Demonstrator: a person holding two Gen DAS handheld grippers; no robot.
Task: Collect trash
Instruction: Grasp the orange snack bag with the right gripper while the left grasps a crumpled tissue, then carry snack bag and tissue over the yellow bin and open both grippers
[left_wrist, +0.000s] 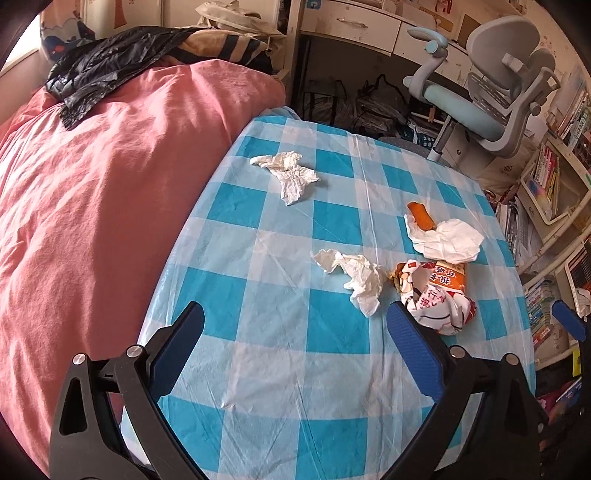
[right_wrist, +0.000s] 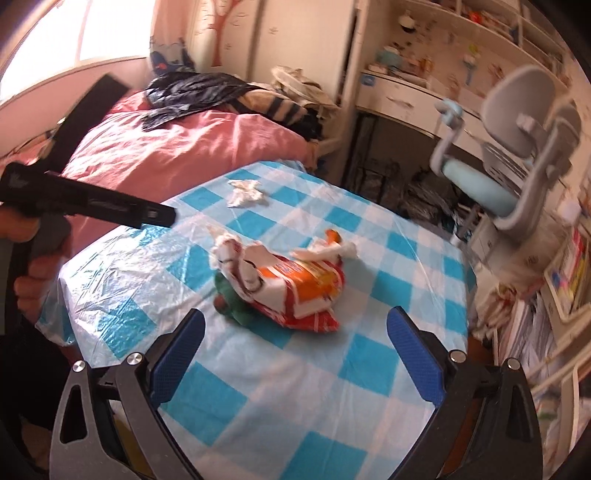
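- Jaws: the left gripper (left_wrist: 295, 328) and the right gripper (right_wrist: 295, 334) both stand with jaws spread wide and nothing between them, hovering over the near part of the table (left_wrist: 280, 373).
- Nearest trash: a crumpled red, white and orange snack wrapper (right_wrist: 295, 288) lies just ahead of the right gripper, centred between its jaws; something green shows under its near edge.
- Beside it, to the left in the left wrist view: a crumpled tissue (left_wrist: 354, 277), touching or nearly touching the wrapper.
- Behind the wrapper: a second tissue (left_wrist: 447, 240) with an orange food scrap (left_wrist: 421, 216) resting on it.
- Farthest: a third tissue (left_wrist: 288, 173), well apart near the far edge.
- Step in hand, as judged: approach before the first pickup; all trash is still on the table.
- Next move: advance and lower the right gripper until the wrapper sits between the jaws, then close. No bin is visible.
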